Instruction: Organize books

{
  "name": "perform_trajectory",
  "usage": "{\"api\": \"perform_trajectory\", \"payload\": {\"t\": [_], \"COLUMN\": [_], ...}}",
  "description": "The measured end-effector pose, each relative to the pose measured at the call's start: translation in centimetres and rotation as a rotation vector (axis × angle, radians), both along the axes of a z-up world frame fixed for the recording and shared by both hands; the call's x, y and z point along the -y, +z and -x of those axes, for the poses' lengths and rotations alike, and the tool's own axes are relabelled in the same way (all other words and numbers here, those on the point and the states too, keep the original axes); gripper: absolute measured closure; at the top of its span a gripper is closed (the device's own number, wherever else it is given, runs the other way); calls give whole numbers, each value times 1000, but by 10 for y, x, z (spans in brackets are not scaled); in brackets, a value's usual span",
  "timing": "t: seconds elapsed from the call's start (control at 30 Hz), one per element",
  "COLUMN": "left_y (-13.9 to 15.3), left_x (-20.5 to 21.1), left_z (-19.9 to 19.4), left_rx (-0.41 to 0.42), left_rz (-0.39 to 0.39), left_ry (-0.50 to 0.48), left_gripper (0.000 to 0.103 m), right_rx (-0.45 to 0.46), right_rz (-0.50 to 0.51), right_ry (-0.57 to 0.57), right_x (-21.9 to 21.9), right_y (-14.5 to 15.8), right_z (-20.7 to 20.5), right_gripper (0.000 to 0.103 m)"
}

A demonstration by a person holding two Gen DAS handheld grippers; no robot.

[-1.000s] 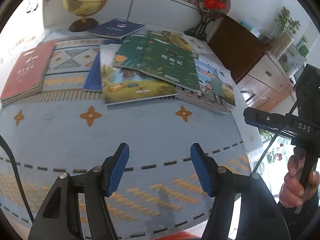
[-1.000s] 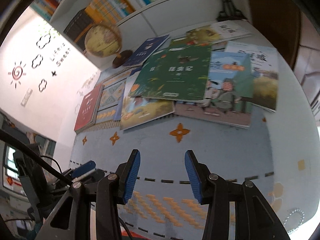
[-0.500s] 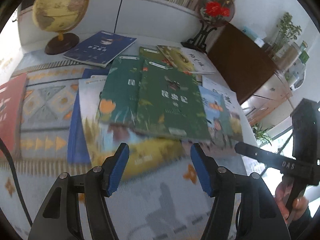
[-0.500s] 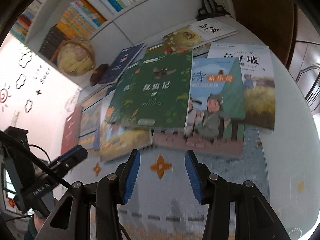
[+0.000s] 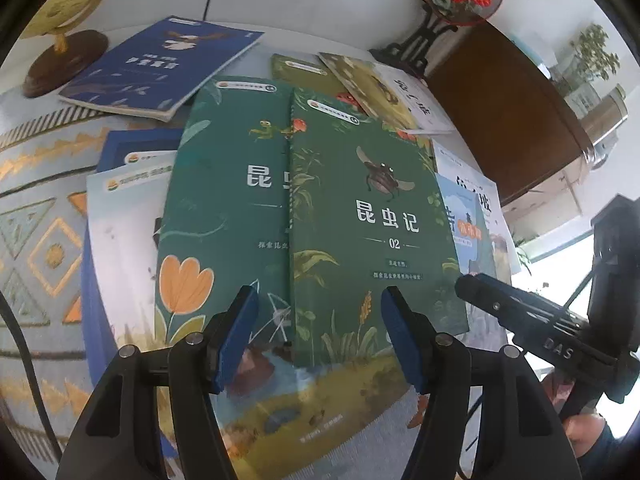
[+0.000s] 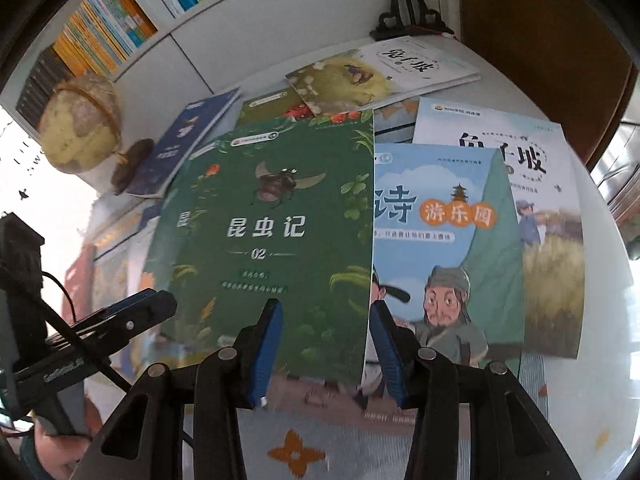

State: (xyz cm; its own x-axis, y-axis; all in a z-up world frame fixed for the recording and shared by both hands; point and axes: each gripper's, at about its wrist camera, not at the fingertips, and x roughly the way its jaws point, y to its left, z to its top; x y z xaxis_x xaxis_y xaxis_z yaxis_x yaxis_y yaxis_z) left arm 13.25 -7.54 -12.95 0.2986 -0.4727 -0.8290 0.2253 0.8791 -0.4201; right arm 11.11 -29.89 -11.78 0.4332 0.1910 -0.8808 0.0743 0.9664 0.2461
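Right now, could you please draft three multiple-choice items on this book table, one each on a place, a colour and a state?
1. Where does the yellowish desk globe stand?
A. by the white shelf wall
B. on the green beetle book
C. on the floor

2. What colour is the beetle-cover book marked 02?
A. red
B. dark green
C. white

3. How is the left claw?
A. shut on a book
B. open, holding nothing
C. holding the globe

Answers: 1 A, it sits at the table's far edge; 2 B, green leafy cover; 3 B, blue pads stand apart above the covers.
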Motion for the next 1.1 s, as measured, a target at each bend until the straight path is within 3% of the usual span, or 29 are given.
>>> {"api": "perform_trajectory", "payload": {"t": [0.13,0.23,0.4,0.67,0.7,0.87,0.97,1.03,1.1], "left_y": [-3,-5,-4,23,22,-6,-12,-12,-9], "left_x": [1,2,2,-14,-12,2,15,23,22], "left_z": [-5,-8,-6,-1,-2,-13,-16,-17,-20], "left_rx": [-3,-26,-34,-12,-21,-60,-84,-120,-171], "left_rz": [18,74,108,425,433,313,332,399,555], "left_ry": [-15,-39,-54,-63,-58,-14,-26,-46,-44], "left_gripper": [41,41,41,41,41,43,43,43,43], "right_rx": [-21,-47,-47,-18,-15,-18,-38,-48,-60], "right_rz": [43,44,-13,-97,-112,-217,-270,-277,-281], "right_ry": [-6,-17,-34,-59,-64,-85,-92,-84,-81], "right_x": [-5,-6,0,10,11,21,23,21,21], "right_y": [-9,-17,-17,-19,-19,-21,-22,-22,-22], "right_z": [-7,-10,-8,-1,-1,1,2,3,5], "right_gripper": [60,60,59,58,57,57,57,57,53]}}
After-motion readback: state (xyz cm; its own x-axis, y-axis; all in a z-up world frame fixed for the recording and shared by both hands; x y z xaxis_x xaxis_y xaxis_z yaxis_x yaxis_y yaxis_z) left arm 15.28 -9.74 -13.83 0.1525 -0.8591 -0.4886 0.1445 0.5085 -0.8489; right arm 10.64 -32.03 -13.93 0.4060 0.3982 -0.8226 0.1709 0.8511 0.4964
